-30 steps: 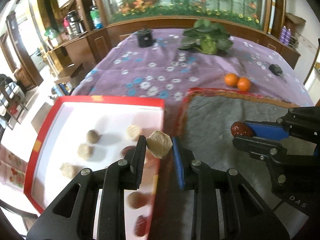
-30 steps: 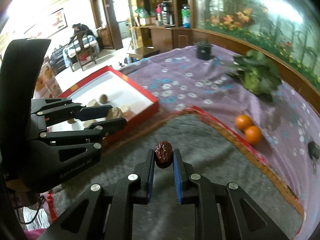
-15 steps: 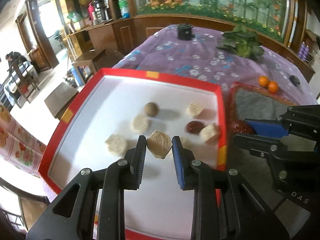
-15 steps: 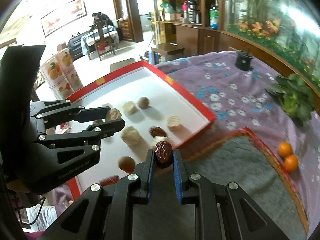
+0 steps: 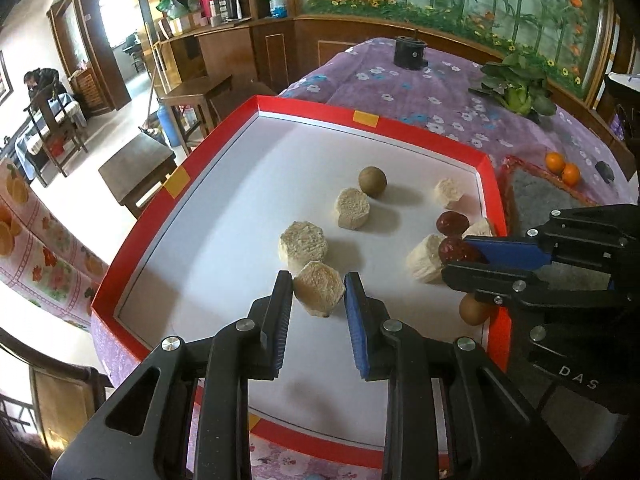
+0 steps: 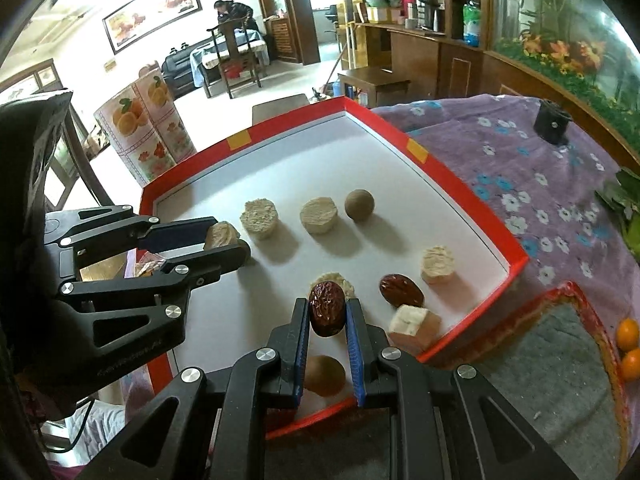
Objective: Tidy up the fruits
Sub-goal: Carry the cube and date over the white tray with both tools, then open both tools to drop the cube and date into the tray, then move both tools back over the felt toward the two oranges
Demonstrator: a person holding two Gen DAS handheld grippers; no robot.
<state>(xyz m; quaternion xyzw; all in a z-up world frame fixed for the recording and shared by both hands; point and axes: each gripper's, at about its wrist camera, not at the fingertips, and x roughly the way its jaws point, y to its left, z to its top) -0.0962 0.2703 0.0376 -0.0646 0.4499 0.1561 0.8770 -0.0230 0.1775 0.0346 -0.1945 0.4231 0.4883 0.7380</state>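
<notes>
My left gripper point(image 5: 318, 294) is shut on a beige hexagonal piece point(image 5: 319, 289), held just above the white floor of the red-rimmed tray point(image 5: 132, 240), beside another beige piece point(image 5: 303, 244). My right gripper point(image 6: 327, 314) is shut on a dark red date point(image 6: 326, 308) over the tray's near right part; it also shows in the left wrist view point(image 5: 460, 258). In the tray lie several beige pieces, a round brown fruit point(image 6: 359, 205), a second red date point(image 6: 401, 290) and a pale cube point(image 6: 414, 324).
A grey mat with a red border point(image 6: 560, 380) lies right of the tray on the purple flowered cloth point(image 6: 540, 184). Two oranges point(image 5: 562, 168) sit beyond the mat. A leafy vegetable point(image 5: 516, 88) and a black cup point(image 5: 408, 53) stand farther back.
Both grippers have moved left from over the grey mat to over the tray, each still holding its piece. The left gripper has come down close to the tray floor.
</notes>
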